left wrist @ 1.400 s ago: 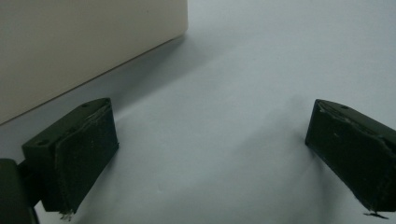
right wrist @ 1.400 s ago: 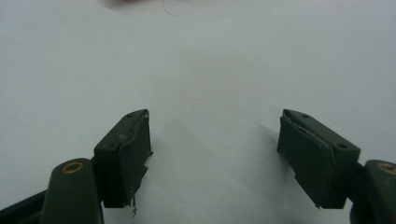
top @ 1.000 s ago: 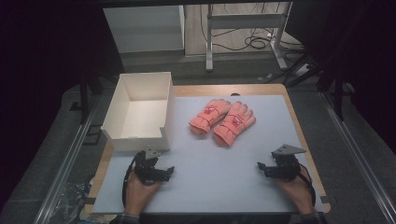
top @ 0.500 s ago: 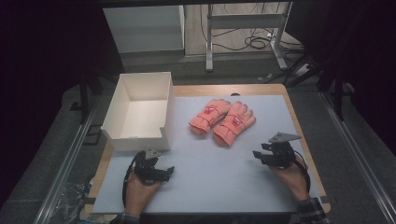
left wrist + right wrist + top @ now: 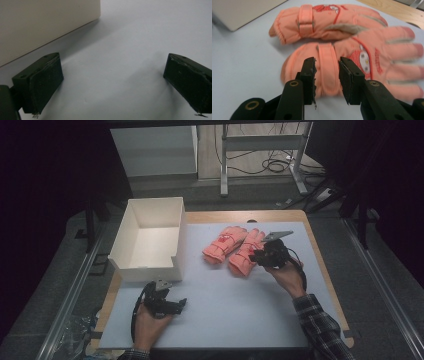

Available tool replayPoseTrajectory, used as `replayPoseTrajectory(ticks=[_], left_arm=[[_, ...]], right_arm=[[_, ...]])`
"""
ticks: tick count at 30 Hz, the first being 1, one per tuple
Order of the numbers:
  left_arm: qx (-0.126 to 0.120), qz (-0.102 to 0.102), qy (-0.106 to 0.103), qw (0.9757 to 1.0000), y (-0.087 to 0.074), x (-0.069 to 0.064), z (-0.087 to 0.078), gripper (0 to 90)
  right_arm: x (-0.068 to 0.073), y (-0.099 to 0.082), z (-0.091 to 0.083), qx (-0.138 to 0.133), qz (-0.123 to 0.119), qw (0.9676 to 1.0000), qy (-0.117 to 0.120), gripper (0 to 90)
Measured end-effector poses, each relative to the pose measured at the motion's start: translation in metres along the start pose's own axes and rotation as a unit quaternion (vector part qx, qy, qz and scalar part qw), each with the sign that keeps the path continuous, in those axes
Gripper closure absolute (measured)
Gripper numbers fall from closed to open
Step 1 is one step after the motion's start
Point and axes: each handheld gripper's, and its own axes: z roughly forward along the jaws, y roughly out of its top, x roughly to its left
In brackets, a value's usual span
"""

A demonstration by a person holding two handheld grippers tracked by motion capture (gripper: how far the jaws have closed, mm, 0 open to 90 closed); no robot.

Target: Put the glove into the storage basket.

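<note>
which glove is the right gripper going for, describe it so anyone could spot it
Start at the white box on the table's left, then look right to the two orange gloves. It is the right-hand glove of the pair, farther from the box, with the right gripper at its wrist strap.

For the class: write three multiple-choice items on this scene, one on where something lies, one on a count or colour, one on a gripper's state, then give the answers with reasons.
1. Where is the white box?
A. at the table's left edge
B. on the right, by the gloves
C. on the floor

2. How many orange gloves lie on the mat?
A. one
B. two
C. four

3. How are the left gripper's jaws?
A. shut on a glove
B. wide apart, nothing between them
C. shut on the box wall

Answers:
1 A, the high view shows the box left of both gloves.
2 B, the far glove and near glove lie side by side.
3 B, bare mat shows between the jaws.
</note>
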Motion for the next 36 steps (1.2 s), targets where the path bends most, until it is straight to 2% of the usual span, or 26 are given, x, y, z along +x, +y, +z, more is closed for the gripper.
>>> replayPoseTrajectory(ticks=[4, 9, 13, 15, 17, 18, 21, 26, 28, 29, 32, 36], left_arm=[[0.0, 0.0, 0.0, 1.0, 0.0, 0.0, 0.0, 2.1], [0.0, 0.0, 0.0, 1.0, 0.0, 0.0, 0.0, 2.1], [0.0, 0.0, 0.0, 1.0, 0.0, 0.0, 0.0, 2.1], [0.0, 0.0, 0.0, 1.0, 0.0, 0.0, 0.0, 2.1], [0.0, 0.0, 0.0, 1.0, 0.0, 0.0, 0.0, 2.1], [0.0, 0.001, 0.0, 1.0, 0.0, 0.0, 0.0, 2.1], [0.0, 0.0, 0.0, 1.0, 0.0, 0.0, 0.0, 2.1], [0.0, 0.0, 0.0, 1.0, 0.0, 0.0, 0.0, 2.1], [-0.001, 0.0, 0.0, 1.0, 0.0, 0.0, 0.0, 2.1], [-0.001, 0.0, 0.0, 1.0, 0.0, 0.0, 0.0, 2.1], [-0.001, 0.0, 0.0, 1.0, 0.0, 0.0, 0.0, 2.1], [0.0, 0.0, 0.0, 1.0, 0.0, 0.0, 0.0, 2.1]], right_arm=[[-0.001, 0.018, 0.02, 0.01, -0.011, 0.9999, 0.0, 65.0], [-0.008, 0.035, 0.039, 0.021, -0.014, 0.9996, -0.016, 65.5], [-0.016, 0.042, 0.055, 0.046, -0.018, 0.9983, -0.031, 68.7], [-0.018, 0.044, 0.06, 0.055, -0.021, 0.9974, -0.042, 64.2], [-0.019, 0.044, 0.065, 0.061, -0.018, 0.997, -0.045, 56.0], [-0.019, 0.044, 0.069, 0.07, -0.021, 0.9963, -0.046, 53.7], [-0.015, 0.042, 0.077, 0.086, -0.04, 0.9936, -0.061, 55.7], [-0.005, 0.038, 0.085, 0.121, -0.076, 0.9834, -0.112, 72.5], [-0.001, 0.036, 0.087, 0.125, -0.087, 0.9803, -0.126, 79.7], [0.0, 0.036, 0.087, 0.124, -0.088, 0.9799, -0.129, 82.6], [0.001, 0.035, 0.084, 0.116, -0.085, 0.9811, -0.129, 86.8], [-0.006, 0.035, 0.065, 0.073, -0.063, 0.9884, -0.117, 87.2]])
